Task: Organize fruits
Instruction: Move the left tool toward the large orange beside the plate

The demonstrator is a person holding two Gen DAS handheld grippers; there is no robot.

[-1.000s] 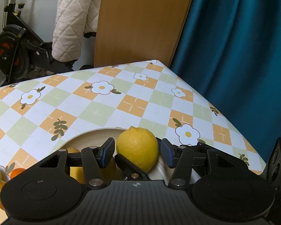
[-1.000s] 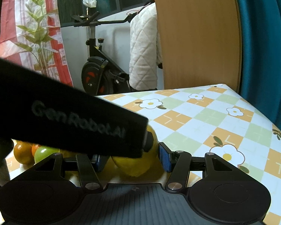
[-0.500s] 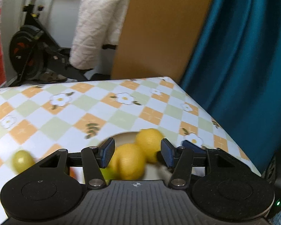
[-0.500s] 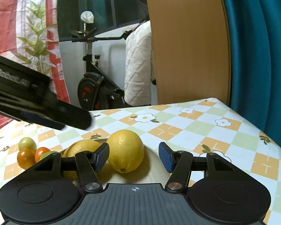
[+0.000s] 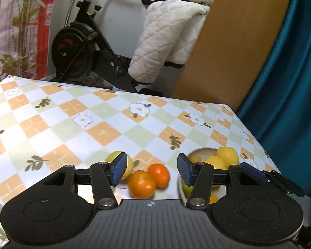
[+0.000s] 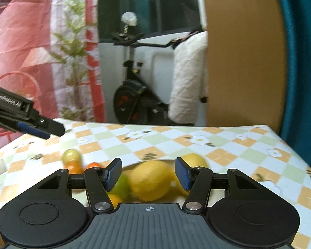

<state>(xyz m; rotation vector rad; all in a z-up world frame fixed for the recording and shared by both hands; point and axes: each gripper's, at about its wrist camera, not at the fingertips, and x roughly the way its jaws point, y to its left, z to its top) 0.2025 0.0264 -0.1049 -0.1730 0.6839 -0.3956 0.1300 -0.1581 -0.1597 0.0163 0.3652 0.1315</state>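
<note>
Left wrist: oranges beyond left tongs (unheld).

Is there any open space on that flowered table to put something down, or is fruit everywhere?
Plenty. The tablecloth lies bare from the far edge by the exercise bike down to the fruit, and along the side by the teal curtain. It is crowded near the grippers: loose oranges, a yellow-green fruit, and the bowl of lemons.
</note>
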